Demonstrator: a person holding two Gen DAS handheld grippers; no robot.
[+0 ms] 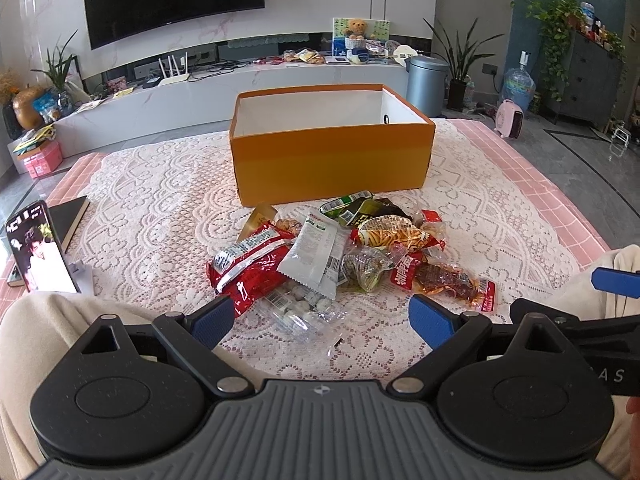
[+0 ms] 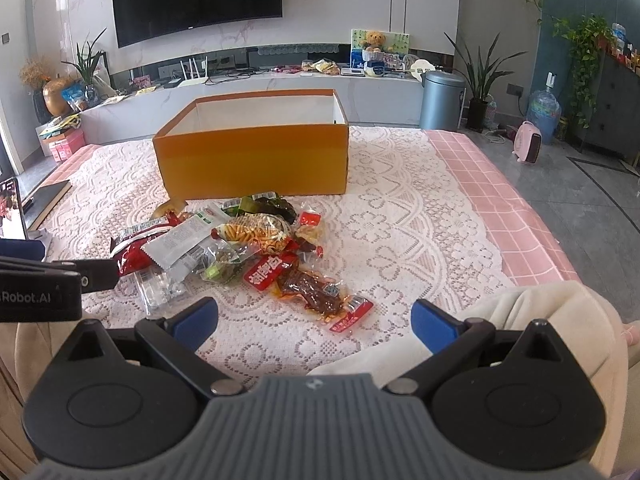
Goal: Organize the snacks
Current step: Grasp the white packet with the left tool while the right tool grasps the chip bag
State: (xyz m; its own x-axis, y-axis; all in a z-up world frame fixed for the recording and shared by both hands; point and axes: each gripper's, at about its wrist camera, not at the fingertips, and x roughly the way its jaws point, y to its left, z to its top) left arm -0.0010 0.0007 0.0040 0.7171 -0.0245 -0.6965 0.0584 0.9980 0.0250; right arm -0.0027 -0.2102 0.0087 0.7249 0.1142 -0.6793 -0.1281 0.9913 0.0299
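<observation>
A heap of snack packets [image 1: 340, 252] [image 2: 240, 248] lies on the lace tablecloth in front of an open orange box [image 1: 332, 160] [image 2: 256, 160], whose inside looks bare. On the heap's left is a red bag [image 1: 248, 264] with a white packet [image 1: 316, 256] over it. A clear red-labelled meat packet [image 1: 444, 280] [image 2: 316, 292] lies nearest, at the right. My left gripper [image 1: 322, 318] hovers open just short of the heap. My right gripper [image 2: 316, 320] is open too, close to the meat packet. Both hold nothing.
A phone [image 1: 36, 248] on a stand and a dark notebook [image 1: 70, 216] sit at the table's left edge. Cream-clothed knees [image 2: 520, 320] press against the near edge. Beyond the table are a TV cabinet [image 1: 240, 88], a grey bin [image 1: 426, 80] and plants.
</observation>
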